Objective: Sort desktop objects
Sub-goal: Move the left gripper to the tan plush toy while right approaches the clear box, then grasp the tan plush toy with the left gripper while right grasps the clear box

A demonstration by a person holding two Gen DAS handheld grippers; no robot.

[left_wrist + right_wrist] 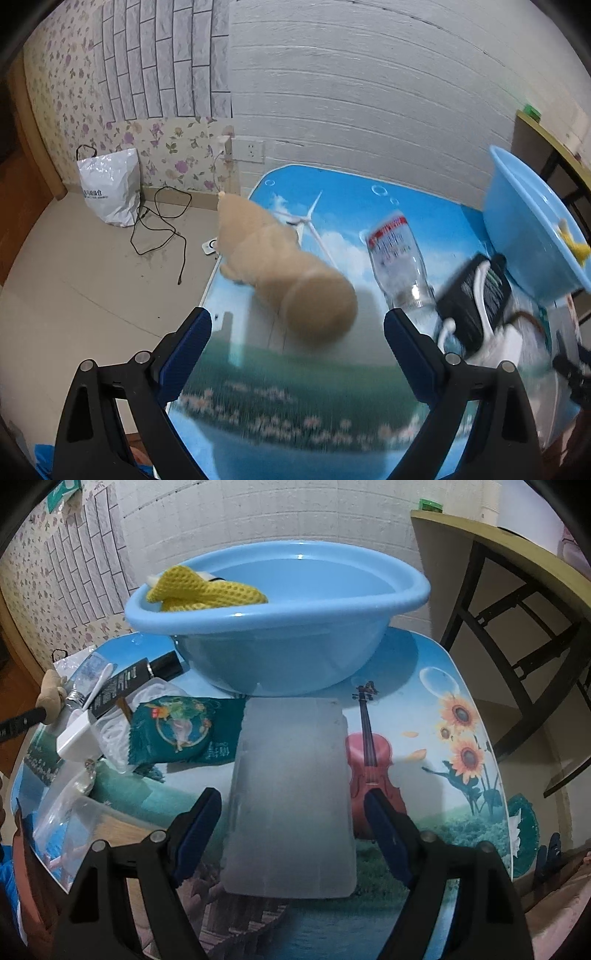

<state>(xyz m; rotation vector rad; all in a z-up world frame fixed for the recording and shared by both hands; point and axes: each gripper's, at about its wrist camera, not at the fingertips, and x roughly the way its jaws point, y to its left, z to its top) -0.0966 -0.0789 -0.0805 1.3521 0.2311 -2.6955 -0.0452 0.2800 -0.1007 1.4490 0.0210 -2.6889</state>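
Both grippers hovered spread and empty over the cluttered table [461, 775].
The blue basin [280, 642] could tip if nudged; the frosted lid [291, 794] lay between the right gripper [291, 812] fingers, the plush toy [288, 269] just beyond the left gripper [297, 328], and the bottle [399, 262] might roll.

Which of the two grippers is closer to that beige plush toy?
Left. The left gripper is open right in front of the plush toy; the right gripper faces the blue basin, the toy at its far left.
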